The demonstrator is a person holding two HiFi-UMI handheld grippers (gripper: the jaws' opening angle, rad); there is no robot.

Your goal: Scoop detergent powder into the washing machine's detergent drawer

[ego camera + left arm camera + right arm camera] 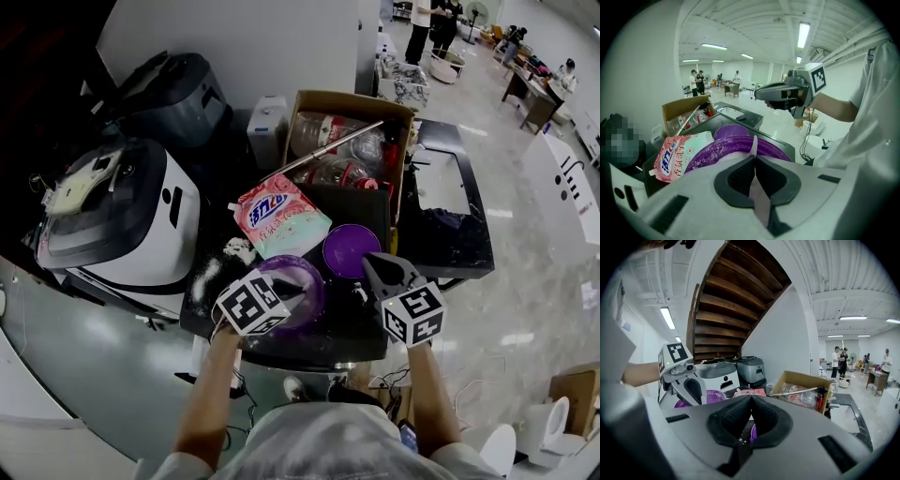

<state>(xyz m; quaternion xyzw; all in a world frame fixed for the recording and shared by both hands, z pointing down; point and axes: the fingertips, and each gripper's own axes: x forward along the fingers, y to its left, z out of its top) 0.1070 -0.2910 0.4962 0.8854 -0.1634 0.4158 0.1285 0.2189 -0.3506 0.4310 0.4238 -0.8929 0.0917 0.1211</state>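
**Scoop in hand, drawer out of sight.** The left tool (754,159) is clamped on a thin pale strip (753,144), seemingly a scoop handle, that stands at the rim of the purple tub (317,281) on the dark desk (361,328). The right tool (751,401) hovers beside it, its jaws pressed together with nothing seen between them.

No detergent drawer shows in any view. The white machine (141,225) that may carry it sits well to the left, so a loaded scoop would likely have to cross open desk. That is where trouble could come. The grip is on a narrow edge, and a twist or tilt on the way could tip the powder out. Some white grains (234,249) already dust the desk between the tub and the pink detergent bag (279,216).

The desk is crowded with a smaller purple dish (350,249), a cardboard box (352,97) of bottles and a grey appliance (178,94). Beyond lie a pale polished floor (525,253) and the wooden underside of a stair (736,296). People (433,19) stand far off under strip lights.
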